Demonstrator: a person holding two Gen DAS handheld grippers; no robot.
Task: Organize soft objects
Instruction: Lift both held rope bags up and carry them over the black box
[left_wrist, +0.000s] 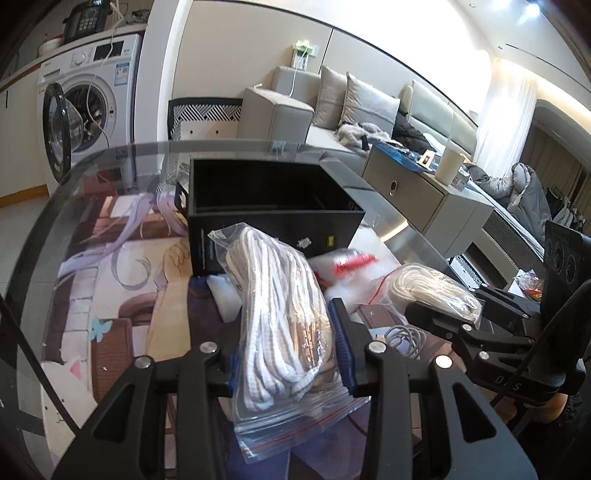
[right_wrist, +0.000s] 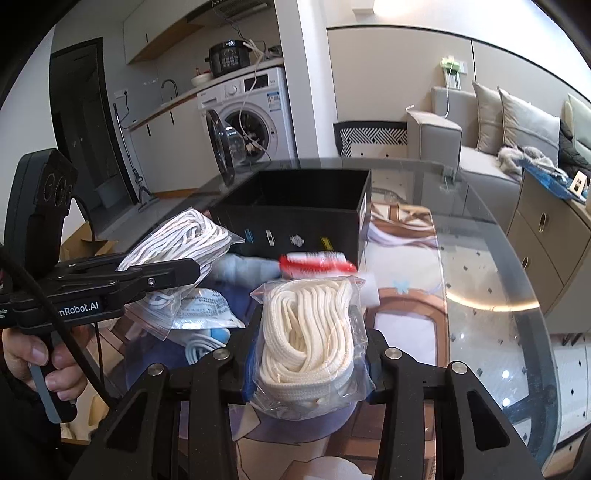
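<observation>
In the left wrist view my left gripper is shut on a clear zip bag of grey-white rope, held just above the table. The right wrist view shows my right gripper shut on a zip bag of cream rope, also lifted. Each gripper shows in the other's view: the right gripper with its cream bag, and the left gripper with its grey-white bag. An open black box stands just beyond both bags.
A red-and-white packet, a wrapped face mask and a coiled white cable lie on the round glass table in front of the box. A hand grips the left handle. A grey cabinet stands beside the table.
</observation>
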